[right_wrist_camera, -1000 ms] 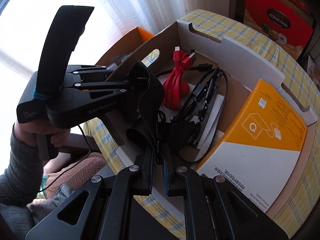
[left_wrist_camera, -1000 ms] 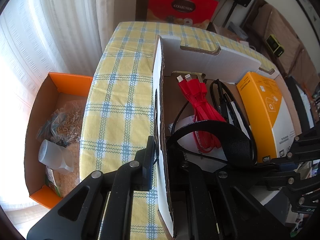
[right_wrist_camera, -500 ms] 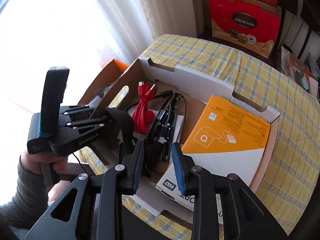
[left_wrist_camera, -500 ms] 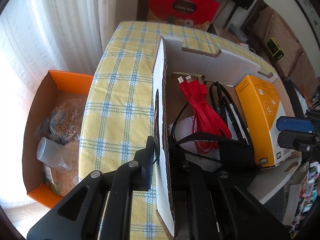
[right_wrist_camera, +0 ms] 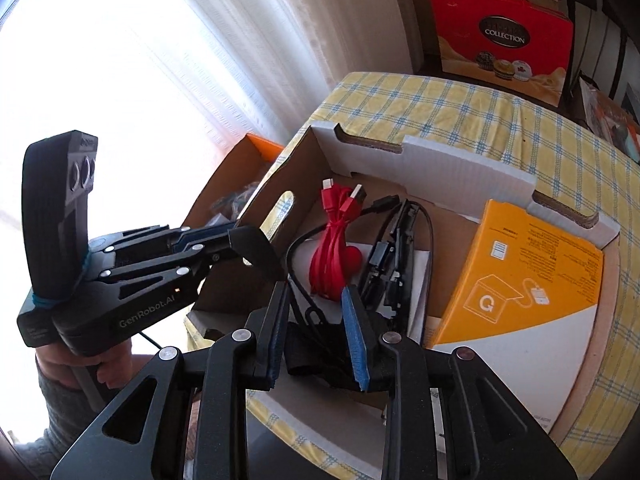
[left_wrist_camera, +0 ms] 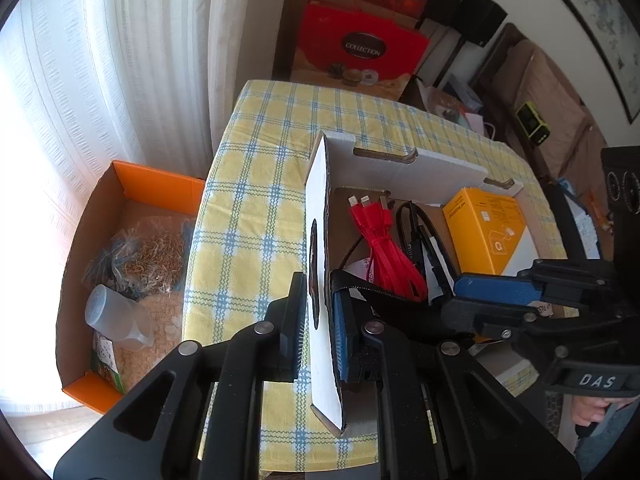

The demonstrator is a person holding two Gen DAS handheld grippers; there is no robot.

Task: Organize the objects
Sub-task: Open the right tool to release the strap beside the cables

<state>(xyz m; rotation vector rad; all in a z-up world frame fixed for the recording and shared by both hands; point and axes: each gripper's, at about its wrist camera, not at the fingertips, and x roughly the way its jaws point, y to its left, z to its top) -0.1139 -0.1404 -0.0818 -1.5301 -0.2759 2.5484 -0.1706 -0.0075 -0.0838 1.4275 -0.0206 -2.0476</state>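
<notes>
- Cardboard box [left_wrist_camera: 404, 168], white outside and brown inside, sits on our yellow checked tablecloth [left_wrist_camera: 256, 184].
- Our left gripper [left_wrist_camera: 320, 344] clamps its side wall.
- Our right gripper [right_wrist_camera: 316, 336] hangs parted, unpinching, over black cables [right_wrist_camera: 396, 264].

box [left_wrist_camera: 420, 166]: matt corrugated cardboard | tablecloth [left_wrist_camera: 260, 200]: woven checked cloth | red cable [right_wrist_camera: 334, 256]: smooth plastic

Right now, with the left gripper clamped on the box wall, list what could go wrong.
1. The left gripper pinches only the thin side wall of the cardboard box; lifting there may bend or tear it.
2. The black strap lies between the open right gripper's pads and could snag.
3. Tilting the box might slide the orange carton onto the red cable.
</notes>
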